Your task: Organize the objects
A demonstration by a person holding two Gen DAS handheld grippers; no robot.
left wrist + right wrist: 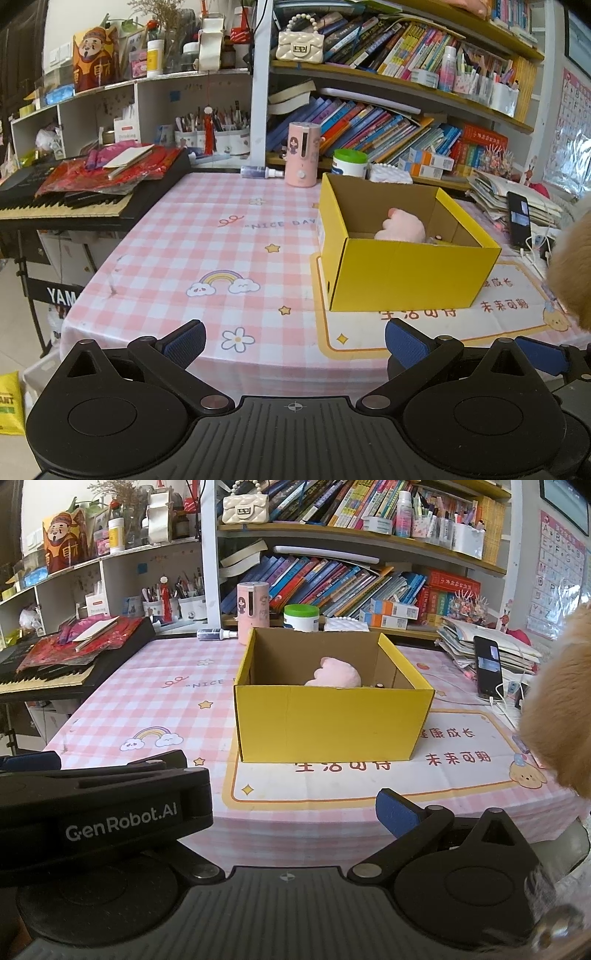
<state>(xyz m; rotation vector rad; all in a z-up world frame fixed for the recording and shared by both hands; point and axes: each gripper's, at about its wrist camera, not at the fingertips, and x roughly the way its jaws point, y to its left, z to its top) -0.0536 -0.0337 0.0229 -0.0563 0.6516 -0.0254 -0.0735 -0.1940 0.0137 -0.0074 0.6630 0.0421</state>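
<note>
yellow box (332, 723), pink plush (338, 675) inside; both tongs (295, 343) open

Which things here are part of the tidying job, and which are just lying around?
Part of the job:
yellow box, open on the table
pink plush toy, already inside it
tan furry thing at the right edge, too blurred to identify

Lying about:
keyboard
pink dispenser
spray bottle
green-lidded tub
phone

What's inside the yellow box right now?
A pink plush toy lies inside the yellow box, with a small dark item beside it. The front wall hides the floor.
</note>
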